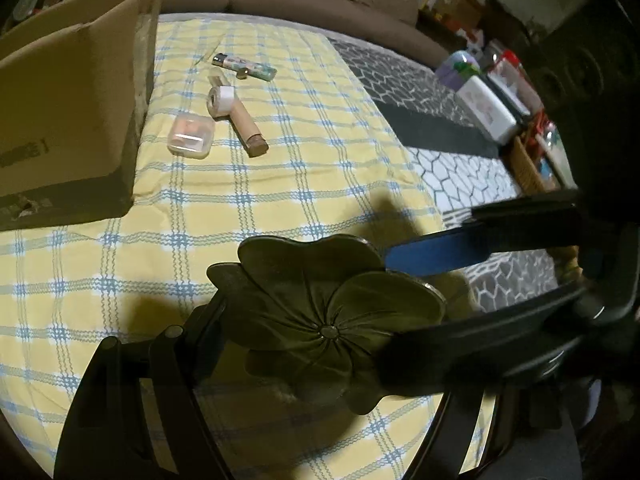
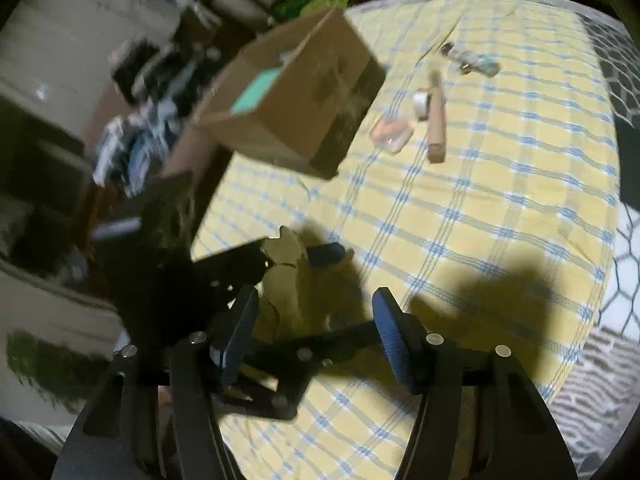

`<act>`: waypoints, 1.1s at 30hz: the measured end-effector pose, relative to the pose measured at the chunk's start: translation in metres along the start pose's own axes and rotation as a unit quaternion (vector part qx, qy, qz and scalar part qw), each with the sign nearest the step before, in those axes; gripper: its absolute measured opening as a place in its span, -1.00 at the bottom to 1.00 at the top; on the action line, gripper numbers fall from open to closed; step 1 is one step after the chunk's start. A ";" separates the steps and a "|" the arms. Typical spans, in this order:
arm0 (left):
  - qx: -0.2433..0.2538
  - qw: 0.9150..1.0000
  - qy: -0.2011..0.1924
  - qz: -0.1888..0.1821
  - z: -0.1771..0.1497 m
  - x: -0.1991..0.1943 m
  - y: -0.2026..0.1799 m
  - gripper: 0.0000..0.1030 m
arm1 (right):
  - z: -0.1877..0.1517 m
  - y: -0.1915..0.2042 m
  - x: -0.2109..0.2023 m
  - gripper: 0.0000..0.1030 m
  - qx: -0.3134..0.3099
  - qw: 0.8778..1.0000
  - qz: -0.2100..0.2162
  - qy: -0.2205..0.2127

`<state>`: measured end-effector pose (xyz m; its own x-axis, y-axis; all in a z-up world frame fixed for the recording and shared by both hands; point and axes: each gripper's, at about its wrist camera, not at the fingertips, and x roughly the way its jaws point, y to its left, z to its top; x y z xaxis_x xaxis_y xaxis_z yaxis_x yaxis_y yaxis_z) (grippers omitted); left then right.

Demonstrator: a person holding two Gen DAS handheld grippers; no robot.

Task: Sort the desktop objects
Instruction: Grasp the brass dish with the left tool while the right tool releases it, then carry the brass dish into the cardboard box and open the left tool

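A dark green flower-shaped dish point(image 1: 320, 320) hangs just above the yellow plaid cloth point(image 1: 280, 184), and my left gripper point(image 1: 316, 332) is shut on it across its width. One blue pad point(image 1: 436, 250) of the right gripper reaches in from the right and sits at the dish's rim. In the right wrist view my right gripper point(image 2: 316, 332) stands open, its pads wide apart. The dish point(image 2: 280, 280) lies just past its left finger. Further up the cloth lie a lighter point(image 1: 244, 66), a white tape roll point(image 1: 220, 98), a corked wooden tube point(image 1: 246, 128) and a small clear case point(image 1: 190, 136).
An open cardboard box point(image 1: 68, 112) stands at the cloth's left edge, with something teal point(image 2: 256, 92) inside it. To the right of the cloth, a grey patterned cover point(image 1: 452, 168) carries bottles and a white box point(image 1: 488, 108). A brown sofa point(image 1: 304, 0) runs along the back.
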<state>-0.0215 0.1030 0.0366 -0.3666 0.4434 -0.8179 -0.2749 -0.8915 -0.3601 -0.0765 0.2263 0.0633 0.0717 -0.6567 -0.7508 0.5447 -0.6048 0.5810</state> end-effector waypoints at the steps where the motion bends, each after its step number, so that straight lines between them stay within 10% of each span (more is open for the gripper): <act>1: 0.000 1.000 0.000 -0.003 0.000 0.000 -0.001 0.48 | 0.001 0.000 0.006 0.18 -0.003 1.000 -0.006 0.005; 5: 0.006 1.000 0.000 0.005 0.001 -0.001 -0.003 0.46 | -0.002 -0.012 0.015 -0.70 0.031 0.999 0.038 0.016; 13: -0.021 1.000 -0.018 -0.008 0.003 -0.010 0.008 0.70 | -0.024 -0.062 0.008 -0.75 0.167 0.969 0.175 -0.050; 21: 0.009 0.999 -0.040 -0.013 0.008 -0.029 0.000 0.27 | -0.030 -0.067 0.000 -0.75 0.210 0.950 0.216 -0.077; 33: -0.001 0.993 -0.116 -0.016 0.038 -0.101 0.035 0.24 | 0.036 -0.011 -0.007 -0.75 0.177 0.947 0.250 -0.094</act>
<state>-0.0280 0.0302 0.1237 -0.5536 0.4801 -0.6804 -0.2880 -0.8770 -0.3846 -0.1135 0.2214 0.0740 0.0792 -0.9494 -0.3040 0.1661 -0.2881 0.9431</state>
